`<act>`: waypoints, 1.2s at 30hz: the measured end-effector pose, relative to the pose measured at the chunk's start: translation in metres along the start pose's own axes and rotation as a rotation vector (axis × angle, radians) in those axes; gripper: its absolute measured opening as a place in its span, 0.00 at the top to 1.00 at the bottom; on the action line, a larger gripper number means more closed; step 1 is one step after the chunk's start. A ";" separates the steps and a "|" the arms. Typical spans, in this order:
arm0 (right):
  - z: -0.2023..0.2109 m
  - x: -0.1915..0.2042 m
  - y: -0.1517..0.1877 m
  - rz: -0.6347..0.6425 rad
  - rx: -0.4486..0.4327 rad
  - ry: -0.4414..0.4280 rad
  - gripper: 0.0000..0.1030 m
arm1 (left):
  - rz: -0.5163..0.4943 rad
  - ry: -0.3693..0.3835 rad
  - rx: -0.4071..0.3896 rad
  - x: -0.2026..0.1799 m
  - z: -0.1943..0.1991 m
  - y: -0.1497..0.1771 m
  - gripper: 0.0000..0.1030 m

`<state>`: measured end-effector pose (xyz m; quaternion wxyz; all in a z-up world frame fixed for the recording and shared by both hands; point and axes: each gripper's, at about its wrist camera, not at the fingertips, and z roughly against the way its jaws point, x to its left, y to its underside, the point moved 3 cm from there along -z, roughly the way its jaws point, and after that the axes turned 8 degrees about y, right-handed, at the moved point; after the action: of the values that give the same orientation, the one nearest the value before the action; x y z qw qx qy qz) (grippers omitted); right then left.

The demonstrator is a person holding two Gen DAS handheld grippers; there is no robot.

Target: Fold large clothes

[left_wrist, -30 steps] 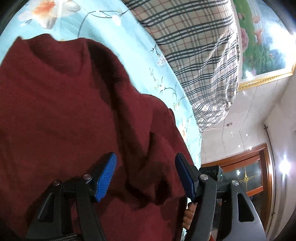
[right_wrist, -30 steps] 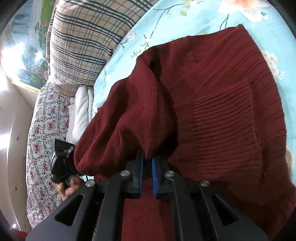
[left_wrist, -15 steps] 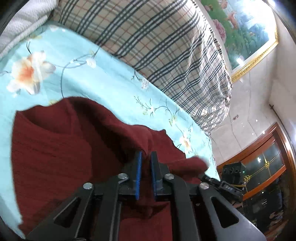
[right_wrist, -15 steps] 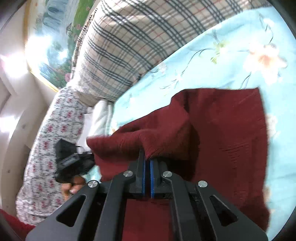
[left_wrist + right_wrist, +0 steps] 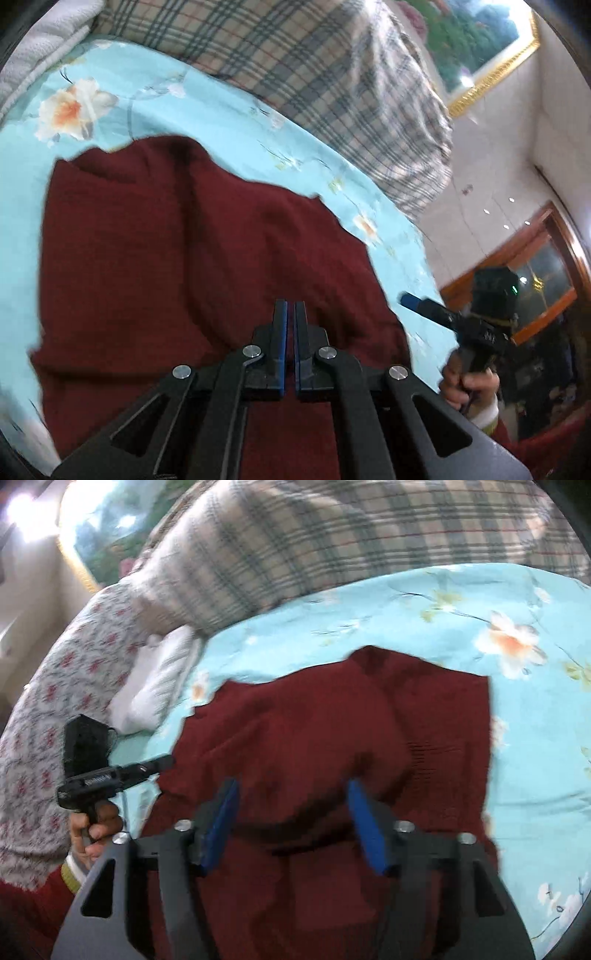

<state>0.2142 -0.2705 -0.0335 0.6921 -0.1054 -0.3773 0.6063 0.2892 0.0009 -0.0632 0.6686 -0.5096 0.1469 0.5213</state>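
A dark red knit sweater (image 5: 177, 258) lies folded over on a light blue flowered bedsheet (image 5: 155, 110); it also shows in the right wrist view (image 5: 314, 731). My left gripper (image 5: 290, 314) is shut just above the sweater, with no cloth seen between its blue pads. My right gripper (image 5: 291, 801) is open above the sweater's near fold and holds nothing. The right gripper shows at the right of the left wrist view (image 5: 410, 301). The left gripper shows at the left of the right wrist view (image 5: 162, 762).
A plaid pillow (image 5: 295, 66) lies along the far side of the bed. A white knit item (image 5: 159, 686) and a red-flowered quilt (image 5: 55, 686) lie at the left. A framed painting (image 5: 480, 48) hangs on the wall, and a wooden door (image 5: 546, 266) stands at the right.
The left gripper closed on the sweater edge a second ago; both grippers carried cloth forward. Now the right gripper has opened and let go, and the sweater lies folded flat.
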 end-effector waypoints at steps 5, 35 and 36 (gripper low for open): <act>-0.036 -0.017 0.015 -0.218 0.119 -0.097 0.38 | 0.054 0.055 0.050 -0.010 -0.006 0.026 0.76; -0.010 0.019 -0.001 -0.202 0.003 -0.261 0.95 | 0.103 -0.062 -0.074 0.011 -0.004 -0.018 0.48; -0.016 0.014 0.005 -0.199 0.028 -0.255 0.94 | 0.121 -0.068 -0.079 0.017 0.002 -0.014 0.48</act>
<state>0.2207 -0.2514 -0.0419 0.6966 0.0200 -0.4622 0.5485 0.3076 0.0125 -0.0673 0.6199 -0.5079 0.1341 0.5829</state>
